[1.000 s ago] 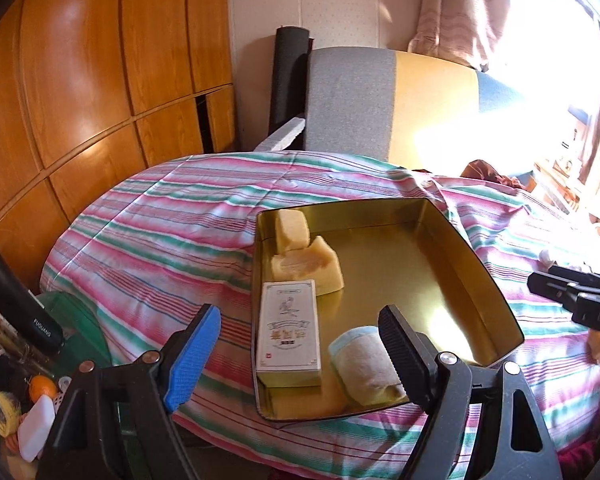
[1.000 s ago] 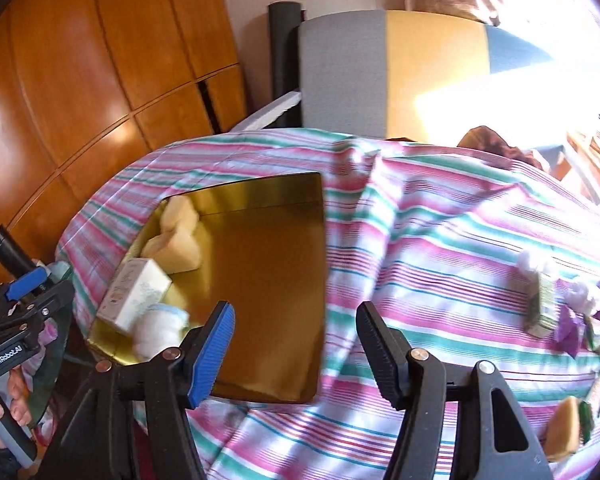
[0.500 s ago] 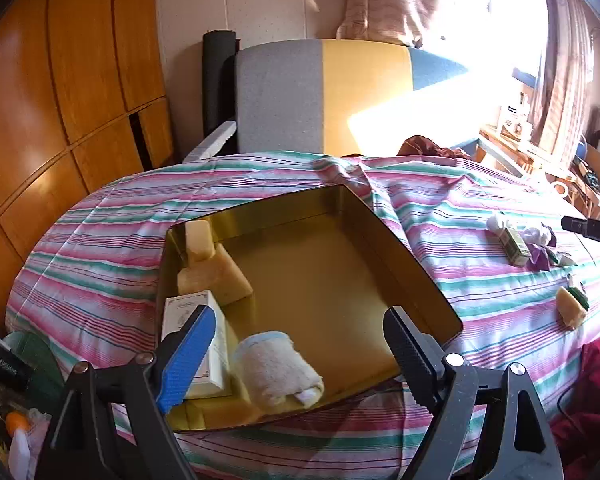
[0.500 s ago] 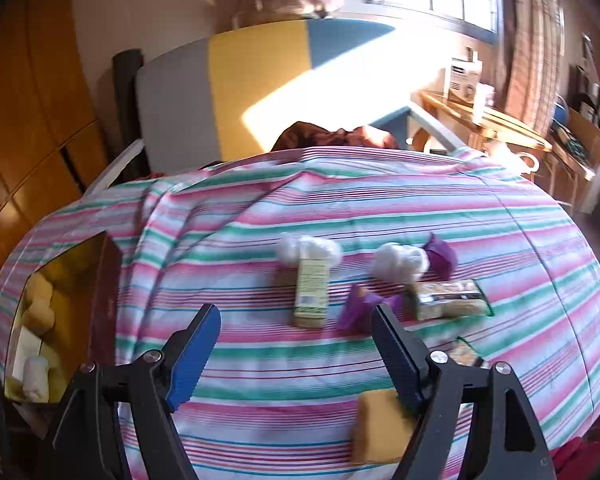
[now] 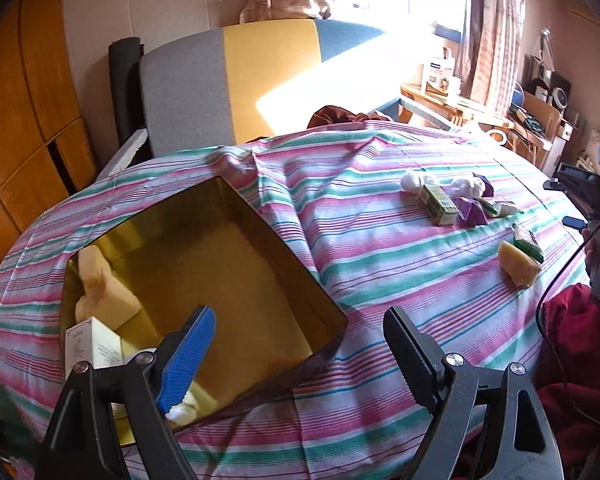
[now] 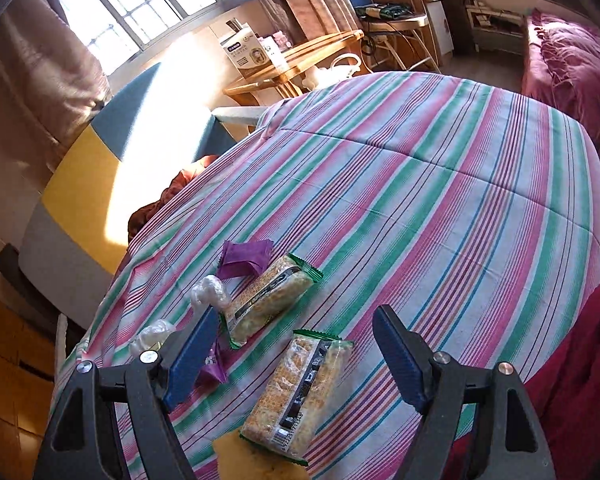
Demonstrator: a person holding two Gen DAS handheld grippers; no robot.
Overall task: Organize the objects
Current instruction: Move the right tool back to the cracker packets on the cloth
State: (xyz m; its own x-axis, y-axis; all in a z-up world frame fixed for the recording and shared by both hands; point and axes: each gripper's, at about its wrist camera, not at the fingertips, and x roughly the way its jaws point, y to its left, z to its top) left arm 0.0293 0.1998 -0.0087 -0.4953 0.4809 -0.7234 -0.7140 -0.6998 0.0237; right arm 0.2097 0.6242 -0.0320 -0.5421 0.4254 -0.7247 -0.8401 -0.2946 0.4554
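Observation:
A gold tin [image 5: 300, 264] lies on the striped cover [image 5: 380, 280]; it holds yellow sponges [image 5: 104, 300], a white box [image 5: 94, 346] and a rolled white towel [image 5: 182, 408]. My left gripper [image 5: 298, 316] hangs open and empty above the tin's near right corner. My right gripper [image 6: 296, 314] is open and empty, just above a snack packet [image 6: 300, 392]. A second packet [image 6: 270, 300], purple wrappers [image 6: 244, 258], white wrapped balls [image 6: 210, 294] and a yellow sponge [image 6: 252, 460] lie around it. The left wrist view also shows a green box [image 5: 438, 202] in that group.
A grey, yellow and blue backrest [image 5: 236, 80] stands behind the striped cover. Wooden cupboard doors [image 5: 20, 120] fill the left. A wooden side table with boxes [image 6: 292, 68] stands by the window. Red cloth [image 5: 572, 344] hangs at the cover's right edge.
Both views have swung to the right. My right gripper left the tin, rolled, widened its jaws and now hangs over the snack packets. My left gripper shifted from the tin's left part to its right corner.

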